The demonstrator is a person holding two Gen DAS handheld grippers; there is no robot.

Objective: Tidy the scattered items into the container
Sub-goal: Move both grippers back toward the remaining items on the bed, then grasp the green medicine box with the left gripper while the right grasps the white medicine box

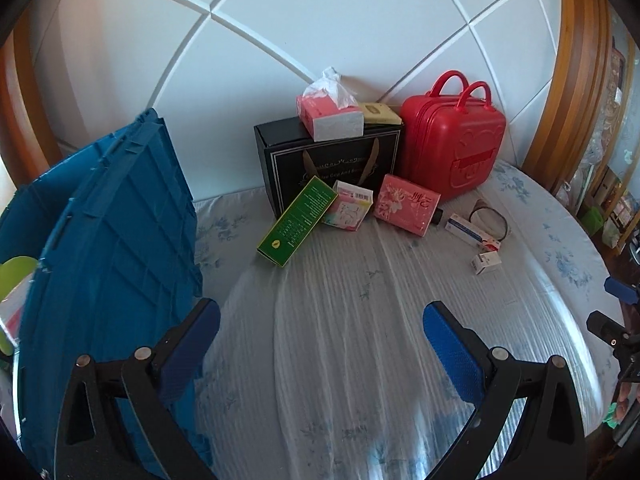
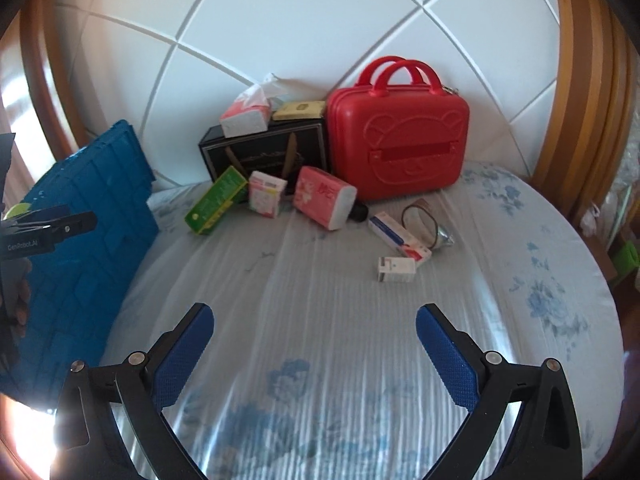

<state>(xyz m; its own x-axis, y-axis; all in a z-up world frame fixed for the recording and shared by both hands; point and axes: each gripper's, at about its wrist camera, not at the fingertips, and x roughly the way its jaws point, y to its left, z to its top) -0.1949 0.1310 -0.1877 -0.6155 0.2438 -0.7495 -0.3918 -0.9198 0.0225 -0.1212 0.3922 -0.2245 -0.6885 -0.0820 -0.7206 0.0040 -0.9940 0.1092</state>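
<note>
Both grippers hover low over the near part of the bed (image 2: pixel 320 300), pointing toward the headboard, side by side. The left gripper (image 1: pixel 320 344) has its blue pads spread wide and nothing between them; its left finger (image 1: pixel 188 344) sits just beside the wall of the blue crate (image 1: pixel 112 240), which stands along the bed's left edge. The right gripper (image 2: pixel 316 344) is likewise released and empty, held level above the striped sheet, with the left gripper's black body visible at its far left.

The scattered items lie toward the head of the bed. A green box (image 2: pixel 216 200) leans against a black gift box (image 2: pixel 264 152), with a small pink-and-white box (image 2: pixel 266 194) and a pink tissue pack (image 2: pixel 324 198) just beside it. Nearer the right edge lie a long white-and-blue box (image 2: pixel 400 236) and a small white box (image 2: pixel 396 270), close to each other. A red case (image 2: pixel 400 140) stands upright against the headboard, and an opened tissue pack (image 2: pixel 246 114) rests on top of the black gift box.
</note>
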